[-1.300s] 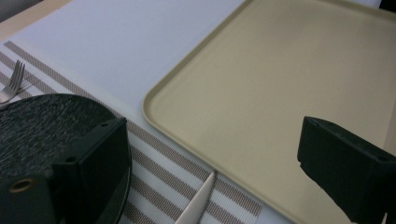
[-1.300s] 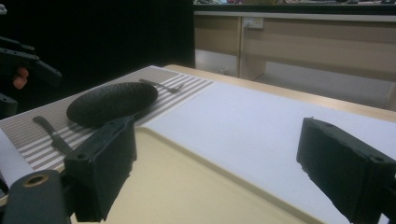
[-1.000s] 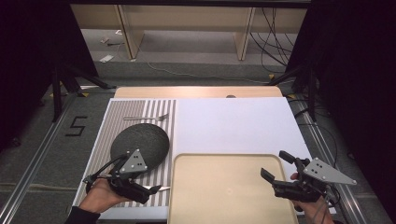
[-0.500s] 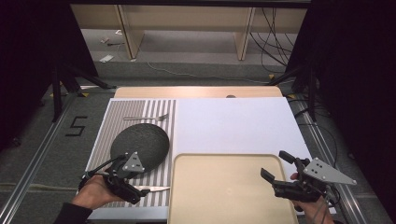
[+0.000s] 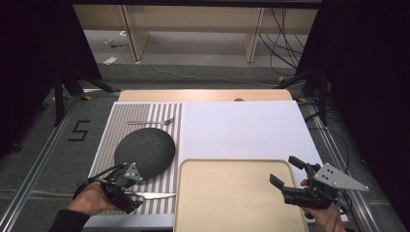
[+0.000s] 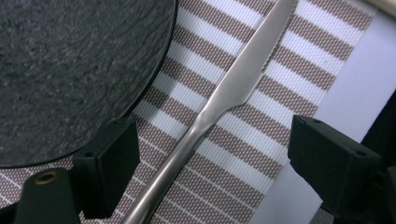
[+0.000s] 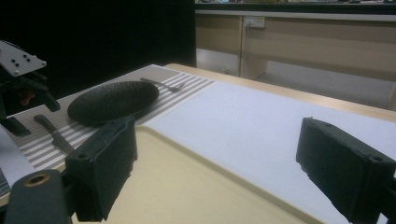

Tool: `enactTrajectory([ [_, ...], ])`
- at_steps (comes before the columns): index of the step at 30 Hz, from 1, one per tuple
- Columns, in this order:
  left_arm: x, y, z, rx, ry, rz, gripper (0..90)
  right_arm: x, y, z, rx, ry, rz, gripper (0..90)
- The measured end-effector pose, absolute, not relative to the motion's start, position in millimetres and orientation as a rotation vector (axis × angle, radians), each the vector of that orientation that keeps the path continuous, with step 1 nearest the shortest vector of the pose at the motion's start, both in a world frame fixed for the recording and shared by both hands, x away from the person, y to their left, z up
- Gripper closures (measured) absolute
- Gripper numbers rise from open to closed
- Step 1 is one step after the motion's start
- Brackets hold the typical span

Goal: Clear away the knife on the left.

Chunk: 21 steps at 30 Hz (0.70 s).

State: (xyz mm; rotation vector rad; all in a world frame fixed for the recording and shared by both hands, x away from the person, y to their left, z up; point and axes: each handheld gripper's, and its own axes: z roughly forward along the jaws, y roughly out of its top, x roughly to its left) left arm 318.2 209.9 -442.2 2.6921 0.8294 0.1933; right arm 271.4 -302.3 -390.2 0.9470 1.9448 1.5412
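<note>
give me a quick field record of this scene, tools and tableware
left tool: low over the knife handle, jaws have just been closing, one on each side of the handle, pads not yet touching it
right tool: open, holds nothing, over the tray's near right corner
knife: flat on the striped mat, near edge
plate: dark, round, on the mat beyond the knife
fork: on the mat, beyond the plate
striped mat: left part of the table
tray: beige, nothing on it
</note>
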Motion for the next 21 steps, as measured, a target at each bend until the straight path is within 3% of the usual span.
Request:
enactTrajectory([
  [14,332,212,-457,2.813,0.863,0.149,30.2,272,-302,-390,0.947,1.946,1.545,13.6],
  [21,337,211,-461,2.854,0.858,0.127,41.6,272,-303,-390,0.945,1.949,1.545,13.6],
])
